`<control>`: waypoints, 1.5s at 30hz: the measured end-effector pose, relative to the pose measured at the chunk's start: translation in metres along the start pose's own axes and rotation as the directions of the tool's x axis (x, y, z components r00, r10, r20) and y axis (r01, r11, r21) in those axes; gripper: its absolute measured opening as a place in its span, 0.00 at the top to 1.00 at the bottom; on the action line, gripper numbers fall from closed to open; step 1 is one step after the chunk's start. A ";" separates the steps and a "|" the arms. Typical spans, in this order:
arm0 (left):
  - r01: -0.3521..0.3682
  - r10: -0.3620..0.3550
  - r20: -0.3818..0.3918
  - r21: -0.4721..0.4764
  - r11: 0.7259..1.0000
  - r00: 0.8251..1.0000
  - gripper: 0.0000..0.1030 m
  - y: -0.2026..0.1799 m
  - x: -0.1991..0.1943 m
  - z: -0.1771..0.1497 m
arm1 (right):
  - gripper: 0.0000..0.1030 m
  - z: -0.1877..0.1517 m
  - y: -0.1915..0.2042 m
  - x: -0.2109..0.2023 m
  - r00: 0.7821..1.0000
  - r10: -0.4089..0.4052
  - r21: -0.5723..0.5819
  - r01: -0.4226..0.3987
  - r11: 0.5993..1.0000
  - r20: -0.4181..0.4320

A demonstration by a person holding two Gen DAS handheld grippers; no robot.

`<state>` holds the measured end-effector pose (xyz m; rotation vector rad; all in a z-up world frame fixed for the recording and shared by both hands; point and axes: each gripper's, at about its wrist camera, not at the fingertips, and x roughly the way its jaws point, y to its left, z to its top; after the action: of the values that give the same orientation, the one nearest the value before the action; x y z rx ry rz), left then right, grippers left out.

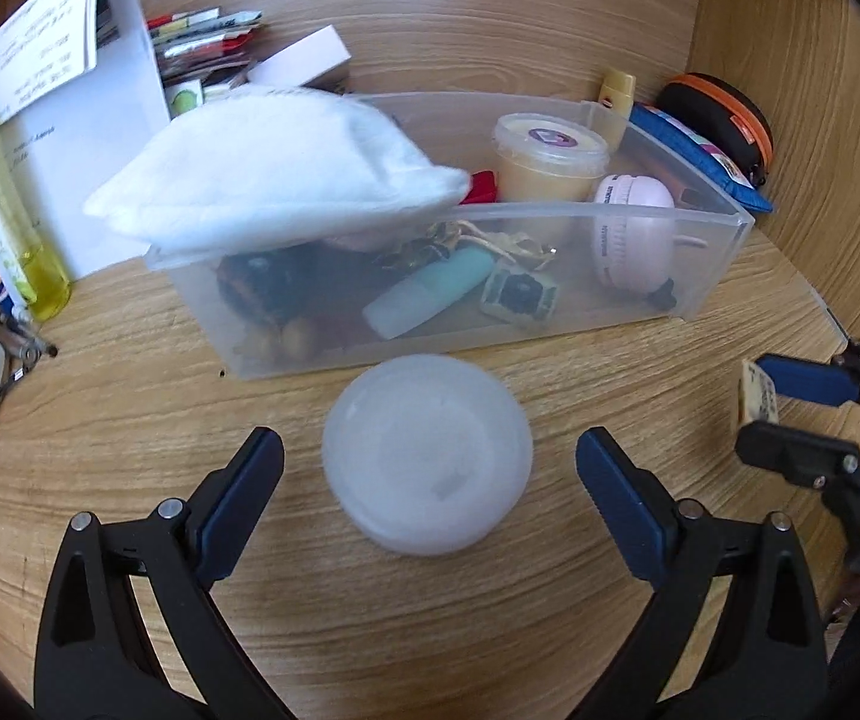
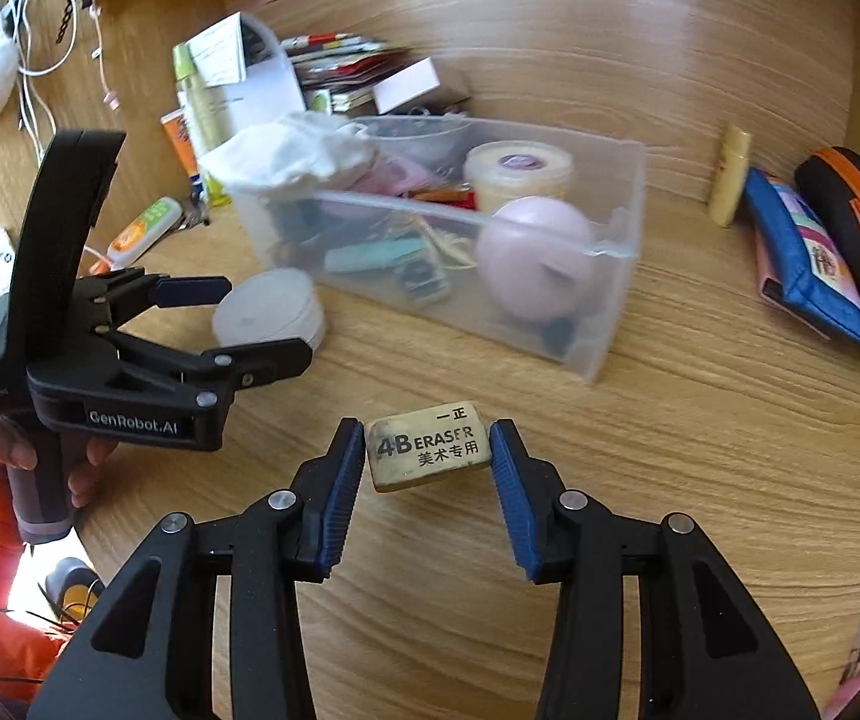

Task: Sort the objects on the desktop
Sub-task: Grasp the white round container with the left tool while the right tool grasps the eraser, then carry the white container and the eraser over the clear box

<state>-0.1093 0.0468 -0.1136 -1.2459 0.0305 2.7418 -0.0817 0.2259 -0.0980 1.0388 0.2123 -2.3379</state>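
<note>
Wooden desk: clear bin already partly filled; left gripper spread wide around the round tub, right gripper clamps the eraser; pouches remain outside

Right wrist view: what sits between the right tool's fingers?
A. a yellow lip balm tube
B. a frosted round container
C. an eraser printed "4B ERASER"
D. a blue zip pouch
C: the eraser sits between the blue pads of the right tool, its "4B ERASER" print readable, while the frosted round container lies on the desk between the open fingers of the left tool.
</note>
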 end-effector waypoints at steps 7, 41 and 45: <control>0.031 -0.030 -0.043 0.007 1.000 0.999 0.37 -0.002 0.012 0.006 | 0.62 0.006 -0.008 -0.001 1.000 0.007 0.010 -0.007 1.000 0.019; 0.059 -0.057 0.239 -0.002 0.998 0.969 0.37 0.001 -0.085 0.011 | 0.62 0.033 0.004 -0.023 0.994 0.007 0.028 -0.011 1.000 0.112; 0.061 -0.060 0.262 0.006 0.998 0.963 0.37 0.007 -0.089 0.018 | 0.61 0.044 0.006 -0.027 0.990 0.004 0.015 -0.006 1.000 0.141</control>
<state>-0.0652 0.0316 -0.0352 -0.8593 -0.0363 2.8275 -0.0914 0.2174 -0.0477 0.8750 0.1373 -2.4001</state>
